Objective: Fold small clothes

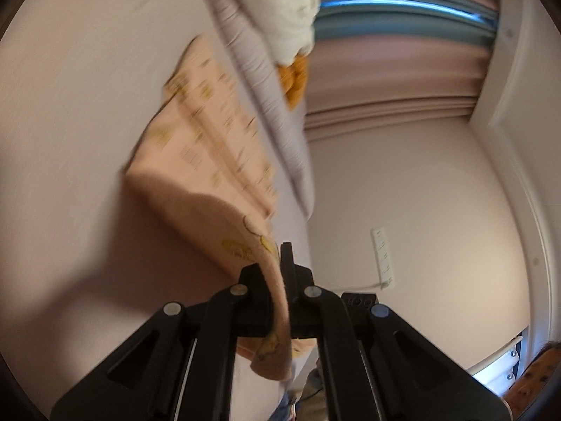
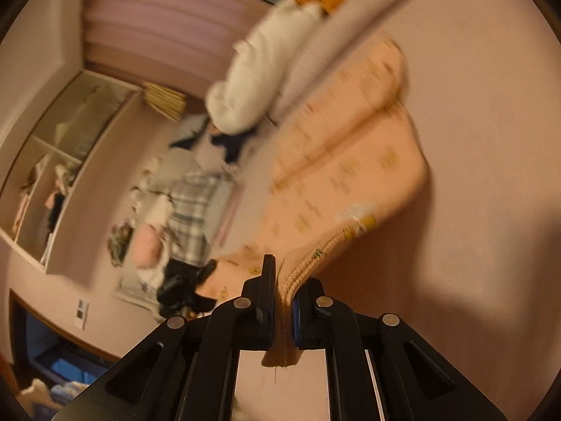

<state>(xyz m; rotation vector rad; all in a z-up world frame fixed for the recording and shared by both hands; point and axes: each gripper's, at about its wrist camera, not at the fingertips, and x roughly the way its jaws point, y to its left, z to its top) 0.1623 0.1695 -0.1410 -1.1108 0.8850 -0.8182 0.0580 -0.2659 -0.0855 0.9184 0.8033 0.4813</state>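
A small peach garment with yellow prints (image 1: 210, 147) hangs stretched over the pale pink bed surface (image 1: 70, 87). My left gripper (image 1: 278, 270) is shut on one edge of it. In the right wrist view the same peach garment (image 2: 350, 161) runs up from my right gripper (image 2: 285, 280), which is shut on its ribbed hem (image 2: 308, 263). Both views are blurred by motion.
A white garment (image 1: 287, 7) and an orange one (image 1: 294, 77) lie on a folded lilac cover (image 1: 266, 105) at the bed's far side. A heap of clothes (image 2: 182, 203) lies left in the right wrist view, by a white shelf (image 2: 63, 161). Curtains (image 1: 392, 70) hang behind.
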